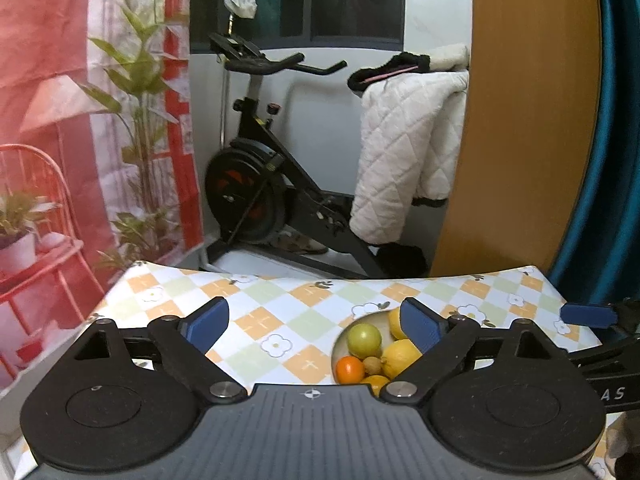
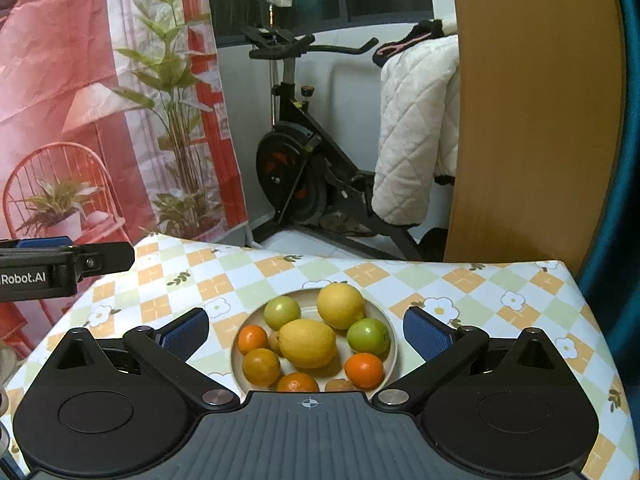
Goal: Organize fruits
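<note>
A cream plate (image 2: 390, 322) on the checked tablecloth holds two yellow lemons (image 2: 307, 342), two green fruits (image 2: 368, 336), several oranges (image 2: 364, 369) and small brown fruits. My right gripper (image 2: 307, 332) hovers above the plate, open, nothing between its blue pads. In the left wrist view the plate (image 1: 340, 346) lies low right, partly hidden behind the right fingertip (image 1: 420, 328). My left gripper (image 1: 316, 326) stands open over bare cloth to the plate's left, holding nothing. Each gripper shows at the edge of the other's view.
The table (image 2: 520, 280) ends close behind the plate. Past it stand an exercise bike (image 2: 296, 152), a white quilted blanket (image 2: 412, 136), a wooden panel (image 2: 532, 120) and a red printed backdrop (image 2: 60, 80) at left.
</note>
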Demonstrator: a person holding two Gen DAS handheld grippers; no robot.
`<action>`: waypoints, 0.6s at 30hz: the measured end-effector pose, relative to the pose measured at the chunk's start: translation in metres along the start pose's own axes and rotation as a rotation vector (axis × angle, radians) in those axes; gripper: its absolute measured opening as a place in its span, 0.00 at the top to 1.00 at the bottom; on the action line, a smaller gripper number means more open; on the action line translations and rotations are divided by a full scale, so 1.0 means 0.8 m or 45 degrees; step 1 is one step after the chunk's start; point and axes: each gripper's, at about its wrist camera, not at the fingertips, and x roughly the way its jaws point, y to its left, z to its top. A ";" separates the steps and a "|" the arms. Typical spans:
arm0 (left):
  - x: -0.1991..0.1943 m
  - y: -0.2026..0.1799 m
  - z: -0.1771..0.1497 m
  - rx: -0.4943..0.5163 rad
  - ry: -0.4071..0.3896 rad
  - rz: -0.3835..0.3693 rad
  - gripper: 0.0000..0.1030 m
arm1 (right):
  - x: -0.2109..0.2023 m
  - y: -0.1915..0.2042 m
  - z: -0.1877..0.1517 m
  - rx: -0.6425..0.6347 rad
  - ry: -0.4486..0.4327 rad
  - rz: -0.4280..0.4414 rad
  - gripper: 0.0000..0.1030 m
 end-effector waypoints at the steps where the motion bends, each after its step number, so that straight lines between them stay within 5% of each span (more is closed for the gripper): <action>1: -0.005 0.001 0.000 -0.008 -0.004 0.000 0.09 | -0.004 0.000 0.001 0.000 -0.005 -0.003 0.00; 18: -0.043 0.001 -0.002 -0.057 -0.028 0.023 0.09 | -0.038 0.004 0.001 0.022 -0.038 -0.007 0.00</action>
